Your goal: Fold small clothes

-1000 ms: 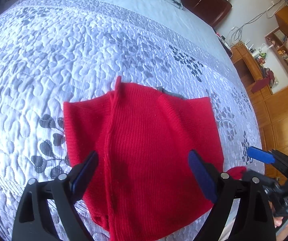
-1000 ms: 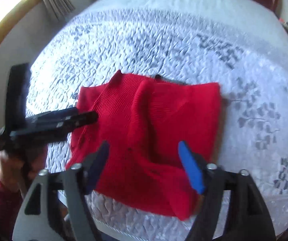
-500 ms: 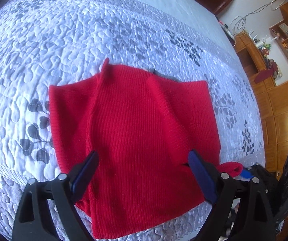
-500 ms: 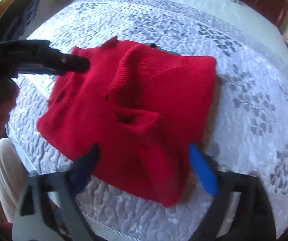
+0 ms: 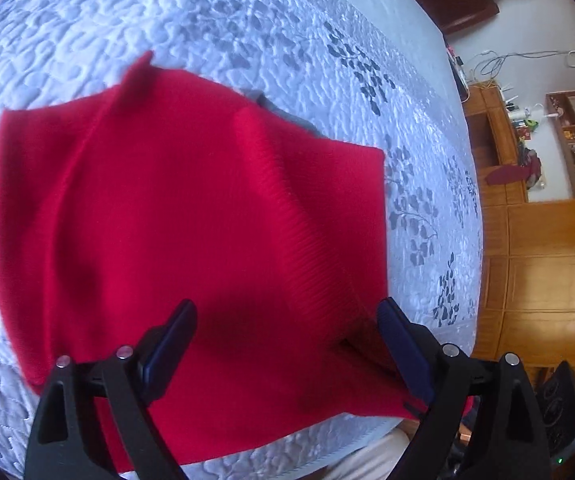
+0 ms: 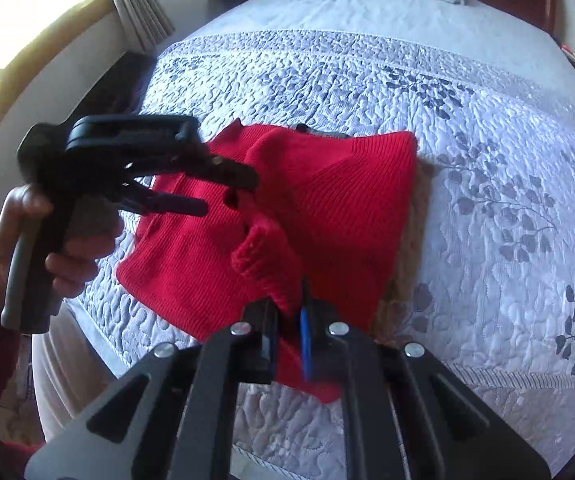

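I see one red ribbed knit sweater (image 6: pixel 339 200) lying on the bed's grey-white quilted cover (image 6: pixel 487 128), close to the near edge. It is already partly folded into a rough rectangle, with ridges and wrinkles across the top layer. A cuffed sleeve end (image 6: pixel 261 250) lies on top near the front. A grey strip shows at its far edge.

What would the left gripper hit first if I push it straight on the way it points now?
Most likely the red sweater: the open left gripper points down at its middle, nothing between. The bedspread lies under it. Depth is hard to judge.
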